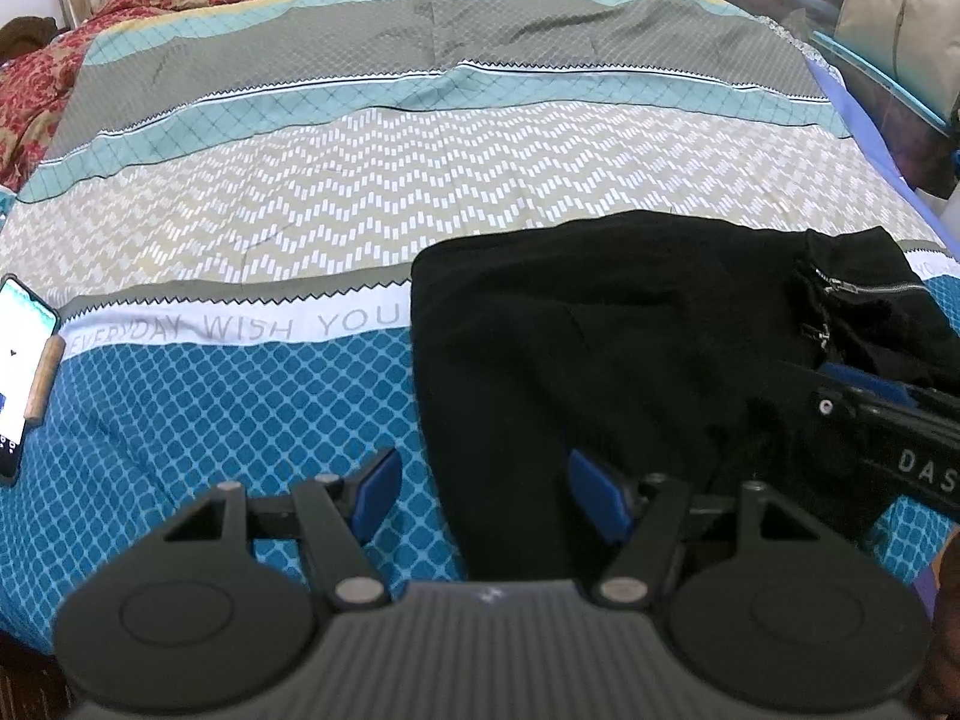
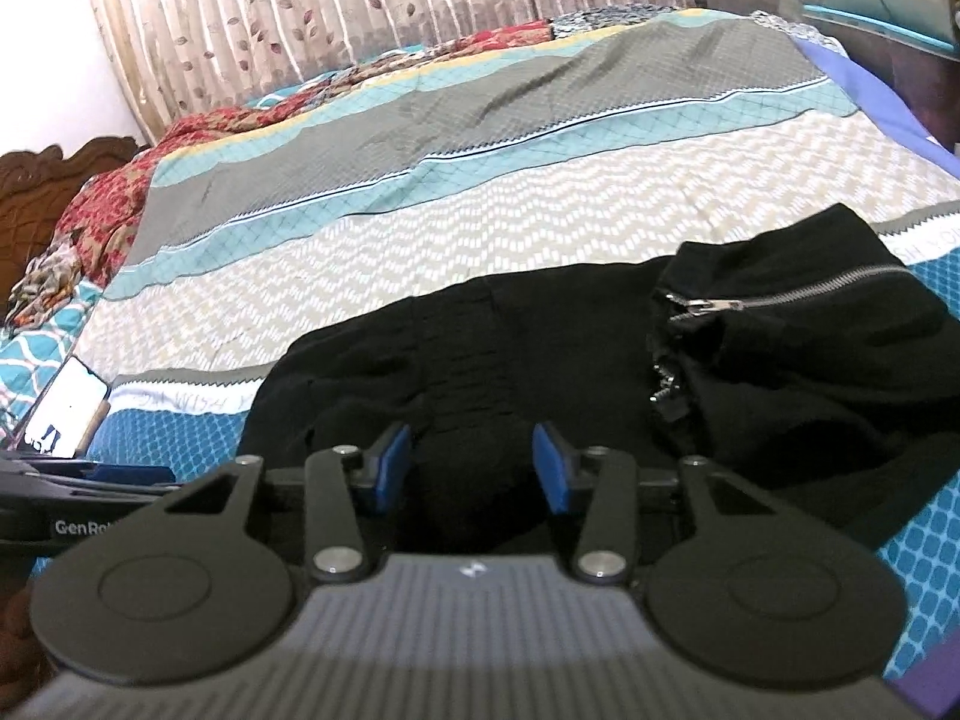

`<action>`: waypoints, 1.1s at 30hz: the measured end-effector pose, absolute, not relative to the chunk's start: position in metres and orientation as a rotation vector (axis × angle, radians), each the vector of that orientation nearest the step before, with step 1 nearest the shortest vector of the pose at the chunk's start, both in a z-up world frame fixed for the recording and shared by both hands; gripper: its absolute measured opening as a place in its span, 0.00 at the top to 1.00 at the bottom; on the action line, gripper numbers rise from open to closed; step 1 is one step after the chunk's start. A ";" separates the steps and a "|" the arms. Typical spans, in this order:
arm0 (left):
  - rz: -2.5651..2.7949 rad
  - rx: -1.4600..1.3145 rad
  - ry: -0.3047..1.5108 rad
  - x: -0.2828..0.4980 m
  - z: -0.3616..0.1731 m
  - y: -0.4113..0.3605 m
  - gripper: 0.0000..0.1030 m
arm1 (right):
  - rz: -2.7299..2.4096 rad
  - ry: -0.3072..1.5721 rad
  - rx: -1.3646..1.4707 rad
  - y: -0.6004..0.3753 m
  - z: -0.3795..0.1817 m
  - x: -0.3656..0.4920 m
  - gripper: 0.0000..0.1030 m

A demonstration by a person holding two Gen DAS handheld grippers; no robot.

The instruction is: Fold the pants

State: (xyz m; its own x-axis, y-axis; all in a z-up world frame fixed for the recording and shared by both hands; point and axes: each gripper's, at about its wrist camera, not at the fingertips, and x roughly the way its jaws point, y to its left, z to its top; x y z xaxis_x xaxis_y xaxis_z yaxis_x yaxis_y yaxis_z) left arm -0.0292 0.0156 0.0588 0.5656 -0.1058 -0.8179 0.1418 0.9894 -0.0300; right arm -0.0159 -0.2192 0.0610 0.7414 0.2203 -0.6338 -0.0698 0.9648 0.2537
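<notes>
Black pants (image 1: 600,330) lie folded in a flat pile on the patterned bedspread (image 1: 420,180), with a silver zipper (image 1: 864,288) on the right part. My left gripper (image 1: 483,489) is open just above the near left edge of the pants, one blue pad over the bedspread and one over the fabric. In the right wrist view the pants (image 2: 540,348) fill the middle, zipper (image 2: 780,297) at right. My right gripper (image 2: 474,468) is open above the near edge of the pants and holds nothing. The right gripper also shows at the right edge of the left wrist view (image 1: 840,387).
A lit phone (image 1: 18,366) lies at the bed's left edge beside a wooden stick (image 1: 45,378). A red patterned blanket (image 1: 36,90) is bunched at the far left. Curtains (image 2: 360,12) hang behind the bed. Storage boxes (image 1: 888,30) stand at far right.
</notes>
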 end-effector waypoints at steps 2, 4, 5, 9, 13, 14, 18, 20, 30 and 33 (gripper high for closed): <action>-0.146 0.038 0.964 -0.029 0.057 0.016 0.39 | 0.171 0.721 0.206 -0.215 0.060 -0.014 0.54; -0.146 0.037 0.968 -0.029 0.055 0.016 0.39 | 0.179 0.725 0.194 -0.213 0.060 -0.010 0.53; -0.146 0.036 0.969 -0.028 0.055 0.016 0.38 | 0.180 0.730 0.190 -0.211 0.060 -0.010 0.53; -0.146 0.032 0.972 -0.026 0.053 0.018 0.38 | 0.172 0.762 0.176 -0.205 0.054 -0.004 0.52; -0.147 0.028 0.977 -0.025 0.052 0.019 0.39 | 0.165 0.784 0.169 -0.203 0.049 -0.001 0.52; -0.148 0.028 0.978 -0.024 0.051 0.020 0.38 | 0.163 0.790 0.168 -0.203 0.048 0.000 0.52; -0.149 0.026 0.982 -0.023 0.050 0.020 0.38 | 0.160 0.813 0.167 -0.203 0.043 0.002 0.52; -0.148 0.026 0.982 -0.023 0.050 0.020 0.38 | 0.157 0.817 0.161 -0.203 0.041 0.003 0.52; -0.145 0.024 0.986 -0.021 0.048 0.021 0.38 | 0.156 0.828 0.172 -0.208 0.034 0.006 0.51; -0.145 0.025 0.986 -0.021 0.048 0.021 0.38 | 0.148 0.835 0.173 -0.210 0.031 0.008 0.46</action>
